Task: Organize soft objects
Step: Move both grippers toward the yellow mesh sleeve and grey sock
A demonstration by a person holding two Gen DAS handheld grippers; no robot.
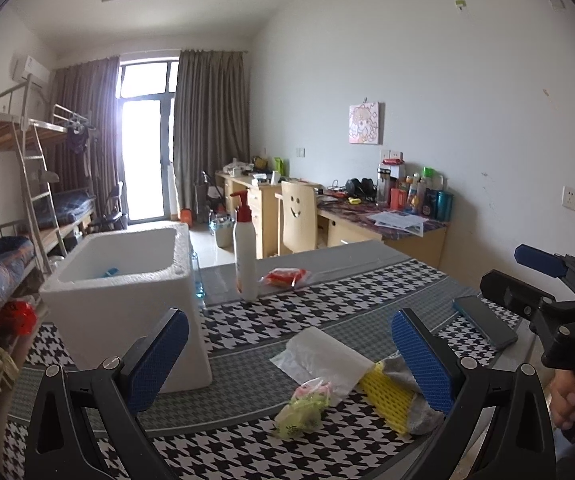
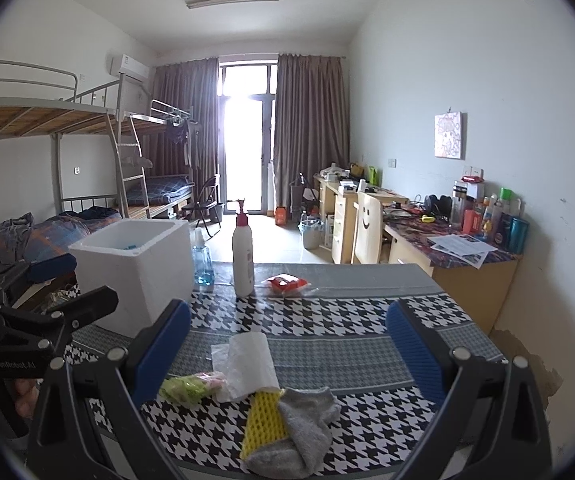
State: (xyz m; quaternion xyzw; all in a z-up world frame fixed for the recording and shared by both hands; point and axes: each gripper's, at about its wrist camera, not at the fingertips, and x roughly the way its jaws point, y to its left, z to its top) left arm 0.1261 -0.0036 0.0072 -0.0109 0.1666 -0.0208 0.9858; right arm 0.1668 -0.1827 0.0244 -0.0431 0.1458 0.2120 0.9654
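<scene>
Several soft things lie in a pile on the houndstooth cloth (image 2: 327, 316): a white plastic roll (image 2: 247, 364), a green and pink packet (image 2: 187, 388), a yellow foam net (image 2: 263, 420) and a grey sock (image 2: 303, 428). My right gripper (image 2: 289, 352) hangs open just above and behind the pile, holding nothing. In the left wrist view the same roll (image 1: 323, 356), packet (image 1: 303, 408) and net (image 1: 387, 392) lie between the spread fingers of my open left gripper (image 1: 291, 360). The white foam box (image 1: 127, 300) stands to the left with its top open.
A lotion pump bottle (image 2: 243, 252), a red packet (image 2: 287, 283) and a bottle of blue liquid (image 2: 202, 260) stand at the table's far side. A phone (image 1: 485, 322) lies near the right edge. Bunk beds are left, desks right.
</scene>
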